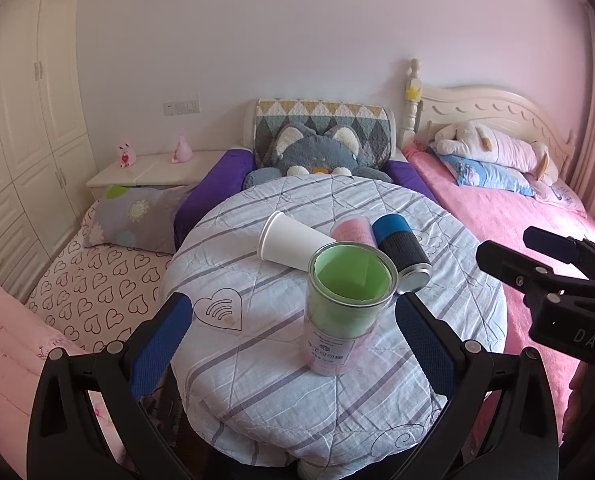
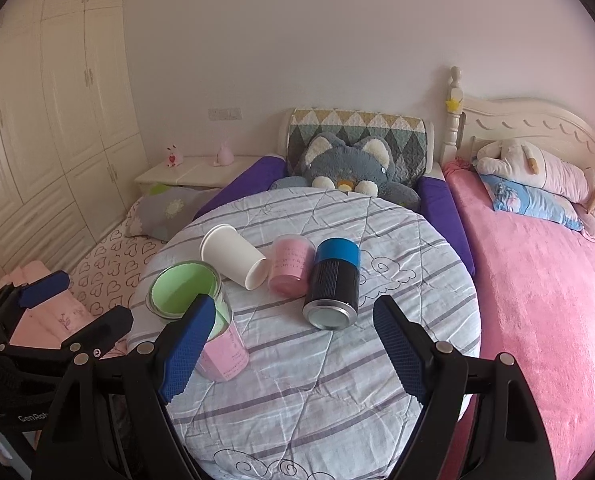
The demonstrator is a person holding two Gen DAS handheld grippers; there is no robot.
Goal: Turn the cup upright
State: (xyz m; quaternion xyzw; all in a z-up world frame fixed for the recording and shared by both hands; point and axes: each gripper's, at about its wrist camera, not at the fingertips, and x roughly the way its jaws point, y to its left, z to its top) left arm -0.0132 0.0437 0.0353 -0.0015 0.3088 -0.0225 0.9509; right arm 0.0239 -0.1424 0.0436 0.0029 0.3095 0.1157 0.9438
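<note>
A clear cup with green and pink lining [image 1: 347, 304] [image 2: 195, 312] stands upright on the round striped table [image 1: 257, 380] [image 2: 317, 380]. Behind it lie a white paper cup [image 1: 293, 242] [image 2: 233, 254], a clear pink-lined cup [image 1: 355, 230] [image 2: 291, 264] and a blue-and-black cup [image 1: 403, 252] [image 2: 333, 284], all on their sides. My left gripper [image 1: 293, 332] is open, its fingers either side of the upright cup and not touching it. My right gripper [image 2: 293, 344] is open and empty, in front of the blue-and-black cup; it also shows in the left wrist view [image 1: 537, 252].
A grey plush cat [image 1: 317, 152] [image 2: 349, 168] sits behind the table. A pink bed [image 1: 517, 220] [image 2: 545, 280] lies to the right, a heart-patterned mattress [image 1: 97, 280] and wardrobe [image 1: 25, 120] to the left. A white nightstand [image 1: 153, 170] stands at the back left.
</note>
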